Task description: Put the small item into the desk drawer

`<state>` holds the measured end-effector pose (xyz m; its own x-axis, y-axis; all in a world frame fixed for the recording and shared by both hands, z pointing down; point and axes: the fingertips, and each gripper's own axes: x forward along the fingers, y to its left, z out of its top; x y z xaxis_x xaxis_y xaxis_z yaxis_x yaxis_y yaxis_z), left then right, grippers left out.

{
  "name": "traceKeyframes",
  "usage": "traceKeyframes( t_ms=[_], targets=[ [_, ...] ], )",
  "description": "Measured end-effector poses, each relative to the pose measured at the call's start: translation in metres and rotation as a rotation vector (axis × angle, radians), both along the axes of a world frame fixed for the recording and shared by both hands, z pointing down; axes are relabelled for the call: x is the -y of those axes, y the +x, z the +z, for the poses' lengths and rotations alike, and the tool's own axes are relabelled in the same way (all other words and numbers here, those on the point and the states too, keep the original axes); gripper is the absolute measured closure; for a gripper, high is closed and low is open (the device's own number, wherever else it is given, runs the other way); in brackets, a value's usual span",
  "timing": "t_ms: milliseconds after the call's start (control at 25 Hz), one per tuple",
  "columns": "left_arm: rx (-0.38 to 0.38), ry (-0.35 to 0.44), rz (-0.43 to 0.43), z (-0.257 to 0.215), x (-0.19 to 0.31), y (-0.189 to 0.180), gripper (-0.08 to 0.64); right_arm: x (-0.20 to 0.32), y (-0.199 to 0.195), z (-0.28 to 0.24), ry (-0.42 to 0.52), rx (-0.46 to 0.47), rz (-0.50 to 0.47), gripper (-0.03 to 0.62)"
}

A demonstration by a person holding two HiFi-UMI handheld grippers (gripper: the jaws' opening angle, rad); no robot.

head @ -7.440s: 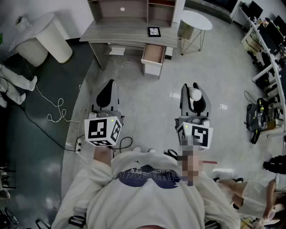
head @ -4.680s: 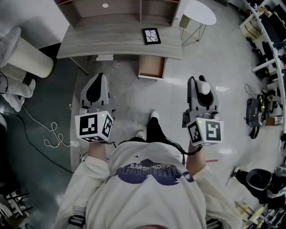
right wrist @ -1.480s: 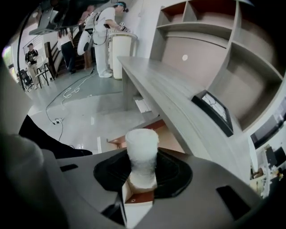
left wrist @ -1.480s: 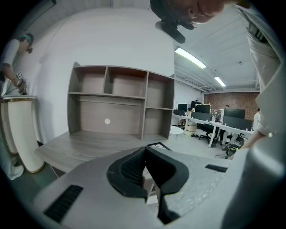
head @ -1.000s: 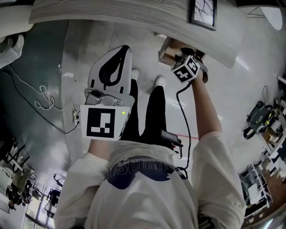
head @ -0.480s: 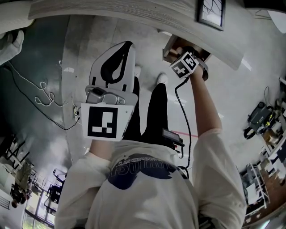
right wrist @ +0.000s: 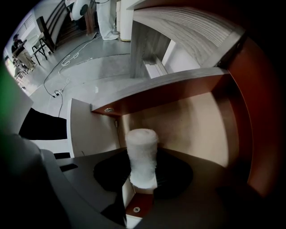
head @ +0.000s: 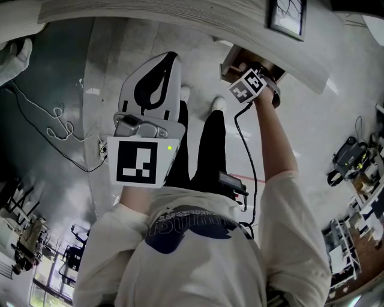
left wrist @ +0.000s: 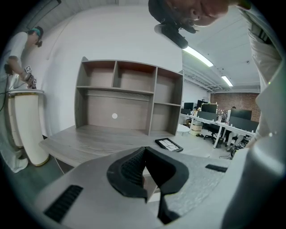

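Observation:
The small item is a white fuzzy roll [right wrist: 142,156], standing upright between the dark jaws of my right gripper [right wrist: 143,173], which is shut on it. That gripper points down into the open desk drawer [right wrist: 196,120], whose pale floor and reddish walls surround the roll. In the head view only the right gripper's marker cube [head: 247,85] shows at the drawer [head: 231,60]; its jaws and the roll are hidden. My left gripper [head: 170,60] is held out in front of the desk [head: 150,18], its jaws meeting at the tips with nothing in them [left wrist: 144,150].
A black picture frame [head: 287,18] lies on the desk top above the drawer. The desk carries an open shelf unit [left wrist: 129,98]. A white bin [left wrist: 24,129] stands left of the desk. A cable [head: 60,129] trails on the floor at left. The person's shoes [head: 216,105] are below.
The right gripper has sunk a little deeper into the drawer with the roll still in it. The left gripper has stayed about where it was.

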<state>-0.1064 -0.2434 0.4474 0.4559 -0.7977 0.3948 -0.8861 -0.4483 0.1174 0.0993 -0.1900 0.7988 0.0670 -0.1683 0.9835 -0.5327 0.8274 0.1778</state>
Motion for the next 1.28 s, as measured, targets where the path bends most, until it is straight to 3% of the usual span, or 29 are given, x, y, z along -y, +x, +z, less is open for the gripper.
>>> traceKeyframes(
  t_ms=[320,720,1280],
  targets=[
    [0.004,-0.01,-0.001,0.004,-0.005,-0.002,0.552,0.001,0.002,0.003,0.024,-0.048,-0.018,0.466],
    [0.007,-0.016,-0.005,0.008,-0.009,-0.006,0.551,0.001,0.003,0.005,0.011,-0.023,-0.008,0.458],
    [0.009,-0.014,-0.006,0.006,-0.013,-0.009,0.552,-0.004,-0.003,-0.001,-0.036,0.046,0.051,0.396]
  ],
)
